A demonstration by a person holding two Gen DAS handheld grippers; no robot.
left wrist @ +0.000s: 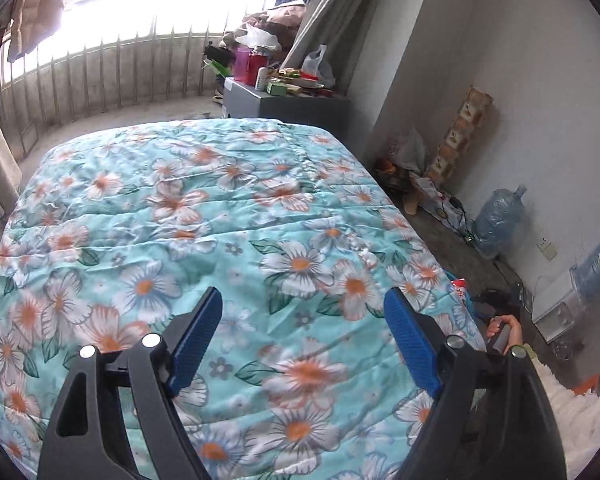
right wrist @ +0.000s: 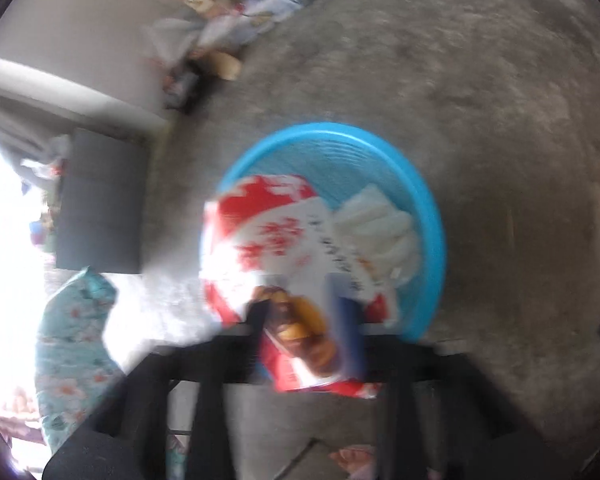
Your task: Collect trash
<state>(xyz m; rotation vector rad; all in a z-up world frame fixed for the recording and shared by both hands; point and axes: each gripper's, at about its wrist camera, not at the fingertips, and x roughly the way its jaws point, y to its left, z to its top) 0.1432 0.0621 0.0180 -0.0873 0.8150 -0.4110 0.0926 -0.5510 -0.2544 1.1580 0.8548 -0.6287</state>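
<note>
My right gripper (right wrist: 306, 312) is shut on a red and white snack bag (right wrist: 272, 236) and holds it above a blue plastic basin (right wrist: 428, 208) that stands on the concrete floor. White crumpled paper (right wrist: 384, 232) lies in the basin. The right wrist view is blurred by motion. My left gripper (left wrist: 302, 340) is open and empty above the floral quilt (left wrist: 220, 216) on the bed. A bit of the red and white bag (left wrist: 460, 286) shows past the bed's right edge in the left wrist view.
A grey cabinet (left wrist: 268, 100) with bottles and bags stands beyond the bed; it also shows in the right wrist view (right wrist: 100, 200). Water jugs (left wrist: 496, 220), cables and clutter line the right wall. A railing (left wrist: 100, 68) closes the balcony.
</note>
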